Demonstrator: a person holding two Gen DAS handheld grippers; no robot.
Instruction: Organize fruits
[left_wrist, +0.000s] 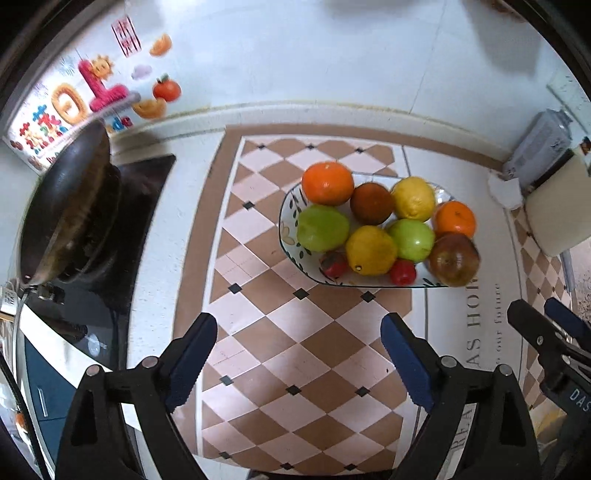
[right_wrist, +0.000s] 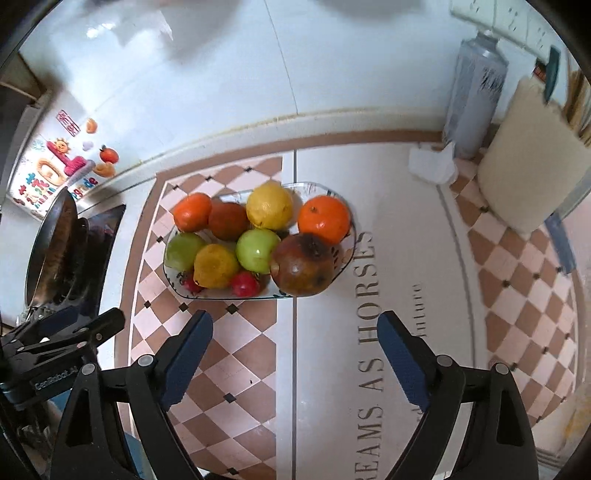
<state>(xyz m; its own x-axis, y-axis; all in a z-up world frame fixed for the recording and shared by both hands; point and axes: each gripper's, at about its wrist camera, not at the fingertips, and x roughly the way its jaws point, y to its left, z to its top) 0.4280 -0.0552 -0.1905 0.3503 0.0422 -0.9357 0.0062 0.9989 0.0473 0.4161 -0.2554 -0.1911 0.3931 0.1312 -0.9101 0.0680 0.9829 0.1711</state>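
Note:
A glass plate (left_wrist: 286, 225) (right_wrist: 345, 254) on the checkered mat holds two oranges (left_wrist: 327, 183) (right_wrist: 324, 219), two lemons (left_wrist: 413, 198) (right_wrist: 269, 205), two green apples (left_wrist: 323, 228) (right_wrist: 257, 250), brownish pomegranates (left_wrist: 453, 259) (right_wrist: 304, 264) and small red fruits (left_wrist: 402, 272) (right_wrist: 244, 283). My left gripper (left_wrist: 299, 332) is open and empty, hovering in front of the plate. My right gripper (right_wrist: 295, 330) is open and empty, also just in front of the plate. The right gripper shows at the right edge of the left wrist view (left_wrist: 546, 321).
A black pan (left_wrist: 70, 206) (right_wrist: 55, 243) sits on a stove at the left. A grey bottle (right_wrist: 474, 92), crumpled white paper (right_wrist: 434, 162) and a cream board (right_wrist: 532, 173) stand at the back right. The tiled wall runs behind the counter.

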